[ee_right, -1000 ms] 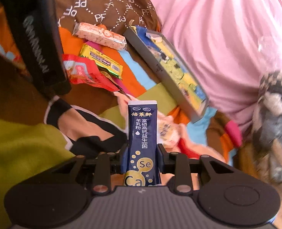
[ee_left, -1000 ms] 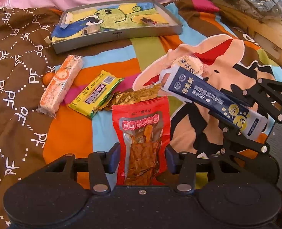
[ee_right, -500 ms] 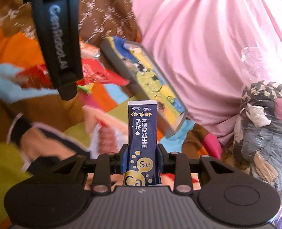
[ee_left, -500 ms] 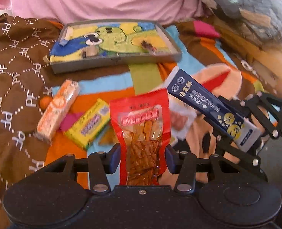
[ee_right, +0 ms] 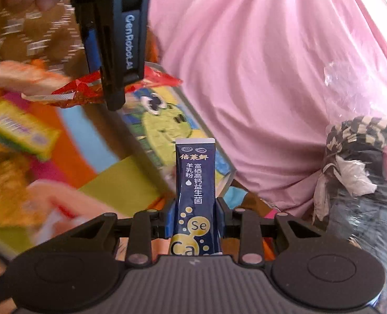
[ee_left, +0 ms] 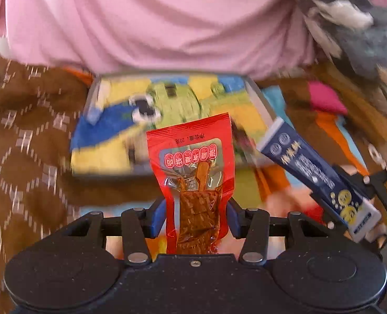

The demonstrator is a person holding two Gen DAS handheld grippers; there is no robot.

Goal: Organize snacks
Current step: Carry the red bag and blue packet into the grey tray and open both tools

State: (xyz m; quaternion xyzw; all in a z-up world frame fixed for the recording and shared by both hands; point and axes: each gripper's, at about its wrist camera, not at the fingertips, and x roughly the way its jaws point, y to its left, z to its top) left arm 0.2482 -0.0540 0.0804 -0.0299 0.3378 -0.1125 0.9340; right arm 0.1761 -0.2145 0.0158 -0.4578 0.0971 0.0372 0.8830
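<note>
Surface: a bed spread with a bright cartoon-print blanket and a brown patterned cloth, pink bedding heaped behind. Nearest in the left wrist view, the left gripper is clamped on the lower part of a red snack pouch, which stands upright and clear of the bed; judged as carried toward the tray, which lies straight ahead. Just right, the right gripper pinches the base of a dark blue sachet, tilted toward the same tray, so both items look bound for it. The right wrist view confirms that grip: the blue sachet sits squeezed between closed jaws, upright, with the tray's near corner beyond it. That view alone shows what remains loose on the blanket: a yellow packet and an orange-and-white packet, well left of the tray. The left view alone shows the tray's full cartoon-printed floor, blurred; contents uncertain.
</note>
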